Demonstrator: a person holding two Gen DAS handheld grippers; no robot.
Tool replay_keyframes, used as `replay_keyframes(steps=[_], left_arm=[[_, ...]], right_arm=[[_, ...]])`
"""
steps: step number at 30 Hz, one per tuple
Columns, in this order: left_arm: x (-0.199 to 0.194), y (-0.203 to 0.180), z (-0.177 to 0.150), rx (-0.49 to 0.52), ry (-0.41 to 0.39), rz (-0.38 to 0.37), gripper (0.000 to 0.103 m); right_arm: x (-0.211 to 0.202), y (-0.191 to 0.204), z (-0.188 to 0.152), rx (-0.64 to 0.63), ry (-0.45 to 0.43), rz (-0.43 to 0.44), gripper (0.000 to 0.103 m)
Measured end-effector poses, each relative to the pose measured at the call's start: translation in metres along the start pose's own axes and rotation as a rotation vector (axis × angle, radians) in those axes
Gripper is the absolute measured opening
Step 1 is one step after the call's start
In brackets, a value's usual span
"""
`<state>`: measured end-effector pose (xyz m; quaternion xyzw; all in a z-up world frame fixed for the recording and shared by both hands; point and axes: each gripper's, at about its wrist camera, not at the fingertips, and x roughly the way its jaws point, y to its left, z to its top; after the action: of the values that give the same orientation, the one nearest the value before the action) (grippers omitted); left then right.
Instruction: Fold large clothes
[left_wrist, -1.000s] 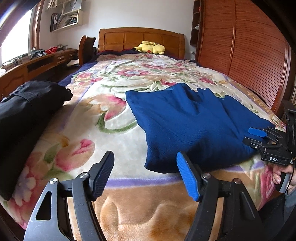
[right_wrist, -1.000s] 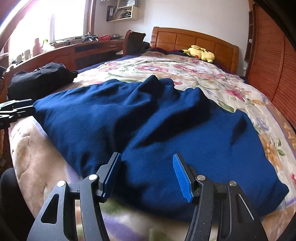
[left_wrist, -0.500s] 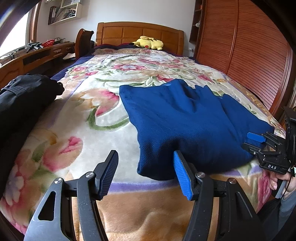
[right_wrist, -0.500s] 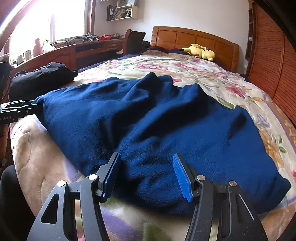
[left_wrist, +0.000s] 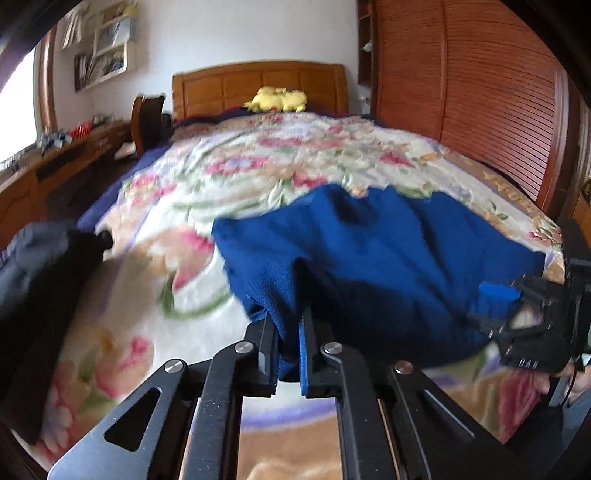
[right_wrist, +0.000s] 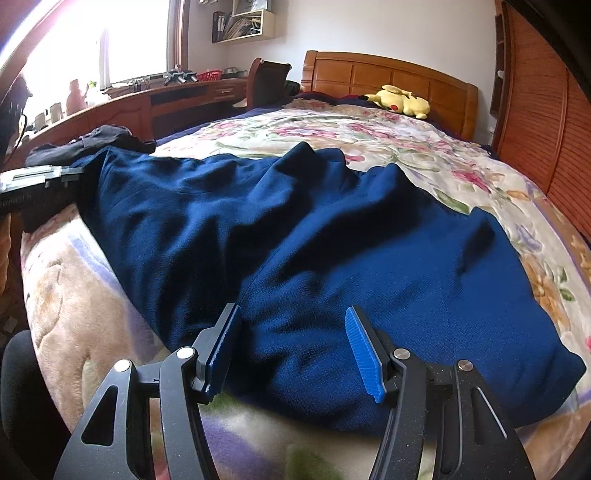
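Dark blue knitted sweater (right_wrist: 332, 236) flat on floral bed blanket (left_wrist: 229, 177); left claw (left_wrist: 288, 354) newly clenched on sweater's near corner, right claw (right_wrist: 291, 350) released at hem: fold beginning.

White walls (right_wrist: 369, 29). Bright window (right_wrist: 110, 40) left, long wooden desk (right_wrist: 140, 107) beneath. Wall shelf (right_wrist: 243, 22) with books. Bed, floral blanket (right_wrist: 369, 140), wooden headboard (right_wrist: 388, 77). Slatted wooden wardrobe (left_wrist: 480, 92) right. Chair (right_wrist: 267, 81) beside desk.
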<state>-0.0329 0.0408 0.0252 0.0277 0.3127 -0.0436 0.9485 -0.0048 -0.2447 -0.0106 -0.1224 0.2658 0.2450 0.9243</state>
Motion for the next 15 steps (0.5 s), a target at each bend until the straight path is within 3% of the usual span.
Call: replay_keyframes(steps=[3,11,15], left_arm=[[-0.007,-0.020,0.027,0.050,-0.037,-0.008,0.007],[-0.014,-0.115,0.089,0.222,-0.109,-0.074,0.007],[-0.015,-0.170,0.100,0.278,-0.132,-0.169,0.006]], right_arm=[[-0.009,-0.011,0.002,0.019,-0.007,0.013,0.060],[-0.058,-0.074,-0.005,0.106,-0.083,-0.110,0.060],[-0.082,-0.115,-0.018,0.192,-0.108,-0.157,0.060]])
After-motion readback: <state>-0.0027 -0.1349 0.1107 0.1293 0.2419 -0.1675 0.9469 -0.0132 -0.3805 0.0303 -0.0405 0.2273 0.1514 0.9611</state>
